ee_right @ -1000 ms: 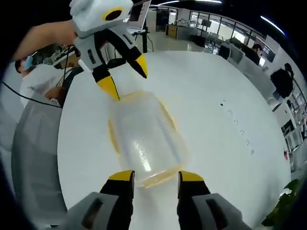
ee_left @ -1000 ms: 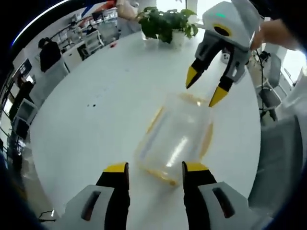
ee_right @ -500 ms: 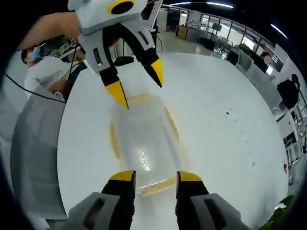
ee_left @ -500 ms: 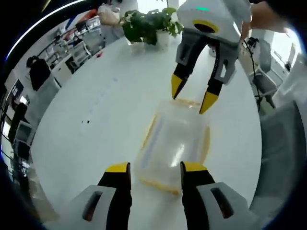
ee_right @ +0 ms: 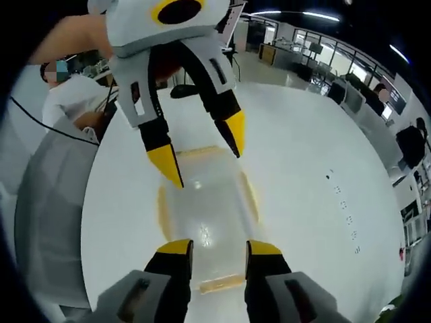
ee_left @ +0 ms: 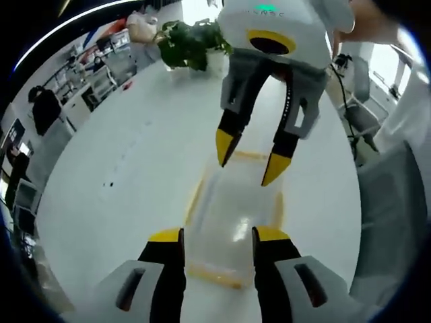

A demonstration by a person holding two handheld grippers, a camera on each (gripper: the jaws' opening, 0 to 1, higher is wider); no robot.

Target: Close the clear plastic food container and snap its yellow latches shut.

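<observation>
The clear plastic food container (ee_left: pixel 232 214) lies lid-up on the white table (ee_left: pixel 128 168), with yellow latches along its sides (ee_left: pixel 195 195) and at its near end (ee_left: pixel 212 274). My left gripper (ee_left: pixel 217 235) stands open over the container's near end. My right gripper (ee_left: pixel 249 158) reaches in from the top, open, its yellow tips just over the far end. In the right gripper view the same container (ee_right: pixel 205 208) sits between my open right gripper (ee_right: pixel 219 247) and the open left gripper (ee_right: pixel 202 151). Whether any tip touches the lid I cannot tell.
A potted plant (ee_left: pixel 188 42) stands at the table's far edge. A grey chair (ee_left: pixel 390 202) stands beside the table. A person in white (ee_right: pixel 67 101) sits at the left with a black cable (ee_right: pixel 47 131) trailing. Office desks fill the background.
Both grippers have drawn closer to each other and lower over the container, so each looms larger in the other's view. Both stay open. The container has not moved on the table.
</observation>
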